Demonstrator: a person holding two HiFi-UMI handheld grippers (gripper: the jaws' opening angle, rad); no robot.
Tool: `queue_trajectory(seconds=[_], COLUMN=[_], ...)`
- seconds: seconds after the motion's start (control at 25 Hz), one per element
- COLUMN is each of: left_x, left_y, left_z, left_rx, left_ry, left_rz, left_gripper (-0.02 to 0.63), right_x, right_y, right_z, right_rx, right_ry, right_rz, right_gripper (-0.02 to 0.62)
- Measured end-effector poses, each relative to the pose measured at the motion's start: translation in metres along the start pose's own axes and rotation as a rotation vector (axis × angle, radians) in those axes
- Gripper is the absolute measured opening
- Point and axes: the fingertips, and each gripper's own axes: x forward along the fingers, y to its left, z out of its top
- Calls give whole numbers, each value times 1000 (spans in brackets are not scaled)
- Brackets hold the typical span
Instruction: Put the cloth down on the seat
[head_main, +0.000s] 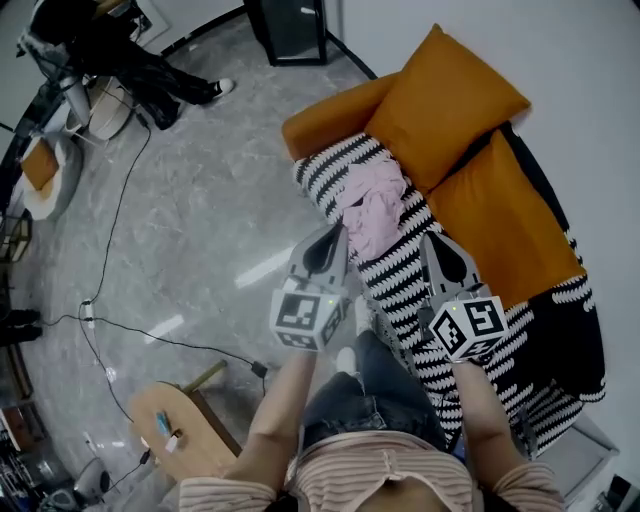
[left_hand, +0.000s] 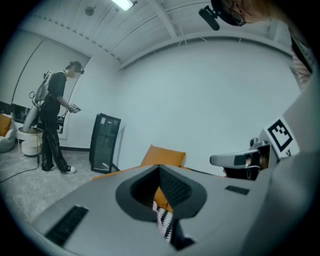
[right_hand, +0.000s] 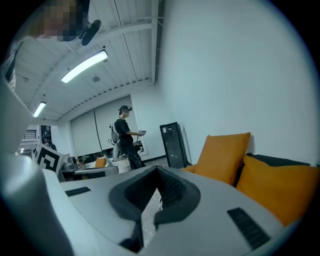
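**Pink cloth on the striped seat, both sets of jaws closed and empty**

The pink cloth (head_main: 375, 205) lay bunched on the striped seat (head_main: 398, 283) at centre frame, below the orange cushions (head_main: 450, 95); both forearms reached forward side by side from the bottom edge; the left gripper (head_main: 337, 233) pointed just beside the cloth's left edge, the right gripper (head_main: 438, 242) over the stripes at lower right; both sets of jaws were pressed together on nothing; to finish well, I'd reckon, lift straight clear without snagging a fold.

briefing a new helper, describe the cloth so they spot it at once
Find the sofa by the wall, draped in a black-and-white striped throw. The cloth lies crumpled on that throw, beside the orange cushions. It is the only pale pink, plain thing there.
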Motion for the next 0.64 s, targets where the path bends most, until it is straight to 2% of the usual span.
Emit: queue_trajectory(seconds=[0.44,0.64], left_x=[-28,-51], left_y=[-17,-18], left_z=[24,37], left_rx=[-42,-44], left_ry=[-71,-104], left_rz=[-17,-33], left_gripper=[12,12], right_x=[-32,-44], right_y=[17,39], right_z=[26,38], right_rx=[-26,-36], right_ry=[-51,-76], right_rz=[13,28], right_gripper=[8,8])
